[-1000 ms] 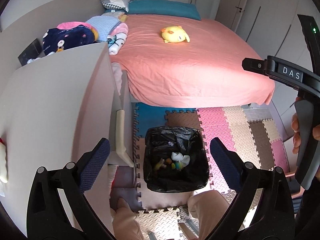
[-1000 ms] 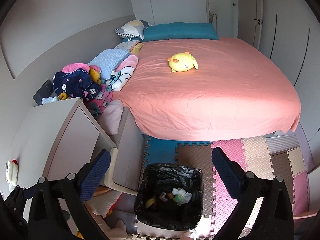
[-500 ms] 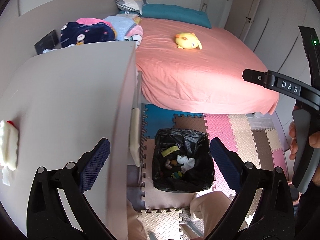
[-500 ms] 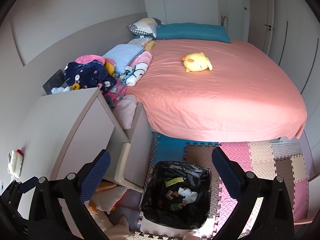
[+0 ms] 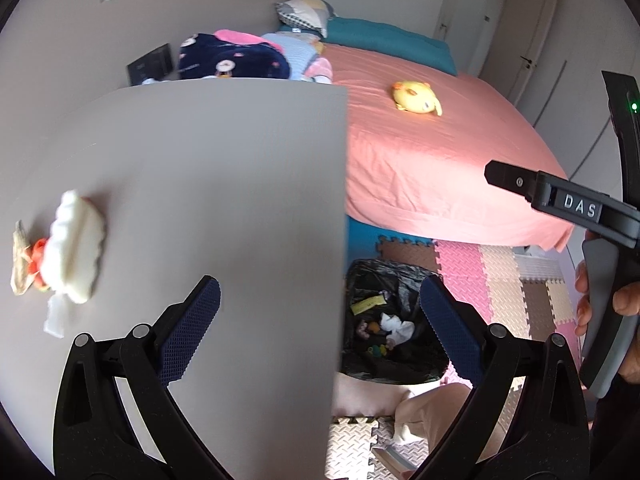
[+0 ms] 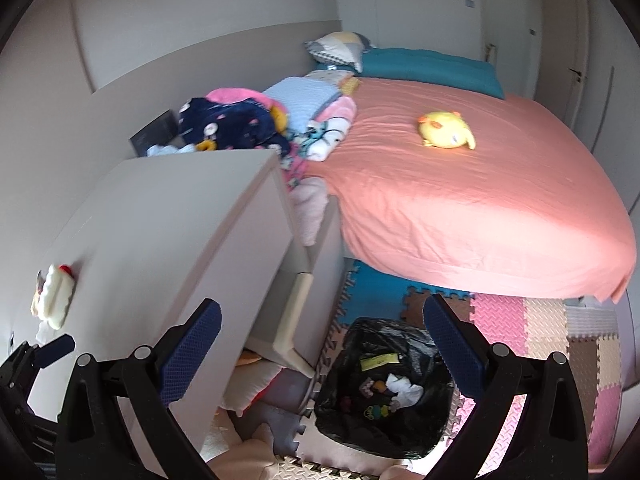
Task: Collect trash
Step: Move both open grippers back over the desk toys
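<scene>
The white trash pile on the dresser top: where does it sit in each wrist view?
Left wrist: white trash pile at the left edge, ahead-left of the open fingers.
Right wrist: far left edge, on the dresser top.
Shared landmark: black-lined trash bin on the floor mats.

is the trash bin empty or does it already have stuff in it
Not empty. The black-bagged bin holds a white crumpled tissue, a yellow slip and small colourful bits, seen in both wrist views.

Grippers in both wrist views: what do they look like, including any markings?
Both the left gripper and the right gripper have black linkage arms with silver pivot pins and dark blue cross-hatched finger pads. In the left wrist view, the right gripper's black body bears white "DAS" lettering, a grey handle and a green indicator light.
</scene>
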### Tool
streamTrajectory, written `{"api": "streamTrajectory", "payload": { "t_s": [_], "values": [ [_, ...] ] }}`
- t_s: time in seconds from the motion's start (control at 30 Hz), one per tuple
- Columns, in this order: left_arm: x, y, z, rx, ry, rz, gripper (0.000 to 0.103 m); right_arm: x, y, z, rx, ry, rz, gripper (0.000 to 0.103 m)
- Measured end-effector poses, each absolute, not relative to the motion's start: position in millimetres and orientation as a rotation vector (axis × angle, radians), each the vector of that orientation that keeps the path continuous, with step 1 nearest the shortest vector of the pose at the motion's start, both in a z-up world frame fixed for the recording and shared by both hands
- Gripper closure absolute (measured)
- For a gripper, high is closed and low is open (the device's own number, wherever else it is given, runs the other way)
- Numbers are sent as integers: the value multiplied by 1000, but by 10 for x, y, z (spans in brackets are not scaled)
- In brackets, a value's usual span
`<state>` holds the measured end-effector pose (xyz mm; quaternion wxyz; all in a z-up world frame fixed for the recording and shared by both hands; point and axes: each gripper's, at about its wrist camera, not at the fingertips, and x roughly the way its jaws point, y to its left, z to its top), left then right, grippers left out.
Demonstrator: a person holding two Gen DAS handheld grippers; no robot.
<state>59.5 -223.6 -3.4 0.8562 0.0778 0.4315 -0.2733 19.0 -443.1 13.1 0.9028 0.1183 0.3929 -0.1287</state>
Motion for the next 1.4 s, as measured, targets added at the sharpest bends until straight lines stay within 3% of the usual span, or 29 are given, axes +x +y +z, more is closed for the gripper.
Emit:
{"api": "streamTrajectory", "payload": {
  "t_s": [1.4],
  "values": [
    [1323, 152, 121, -68, 857, -165, 6, 1293, -2007, 133, 139, 882, 195, 2]
  ]
}}
